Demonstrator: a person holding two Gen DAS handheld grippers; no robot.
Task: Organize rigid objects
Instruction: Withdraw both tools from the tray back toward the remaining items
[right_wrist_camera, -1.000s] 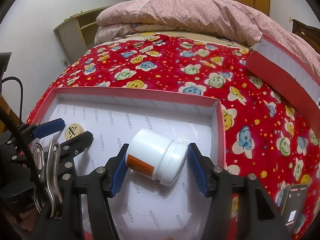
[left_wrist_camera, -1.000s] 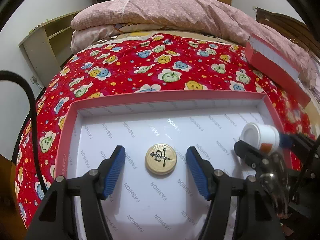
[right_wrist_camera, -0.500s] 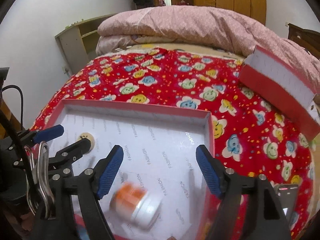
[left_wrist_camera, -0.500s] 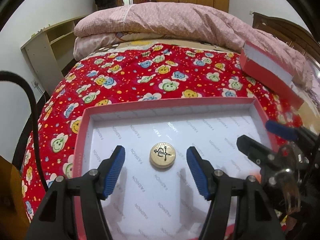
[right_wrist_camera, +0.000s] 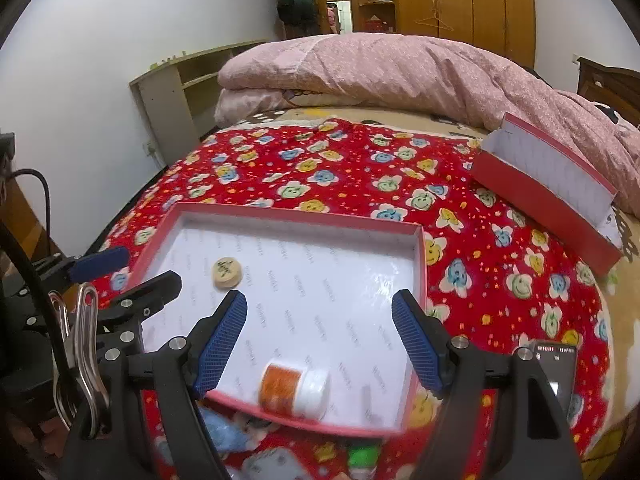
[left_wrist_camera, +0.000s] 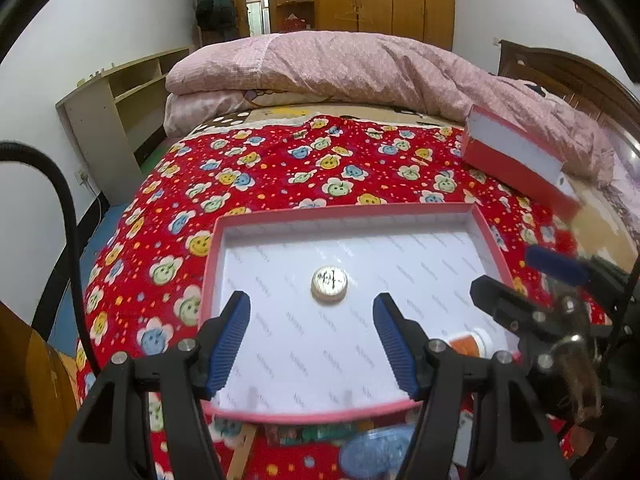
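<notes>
A red box lid point(left_wrist_camera: 408, 211) with a white lining lies open on the red flowered bedspread; it also shows in the right wrist view point(right_wrist_camera: 418, 256). In it lie a round wooden chess piece point(left_wrist_camera: 329, 283) point(right_wrist_camera: 226, 271) and a white jar with an orange label point(right_wrist_camera: 296, 389) point(left_wrist_camera: 471, 345), on its side near the lid's front edge. My left gripper point(left_wrist_camera: 312, 336) is open and empty, above the lid, short of the chess piece. My right gripper point(right_wrist_camera: 318, 344) is open and empty, above the jar.
The red box's other half point(left_wrist_camera: 516, 158) point(right_wrist_camera: 548, 178) rests at the right against a pink quilt point(left_wrist_camera: 360, 68). A phone point(right_wrist_camera: 558, 372) lies on the bed at the right. Small blurred items point(left_wrist_camera: 376, 454) lie in front of the lid. A shelf point(left_wrist_camera: 112, 120) stands at the left.
My right gripper opened and let go of the white jar, which now lies in the lid. Both grippers have pulled back and up from the lid.
</notes>
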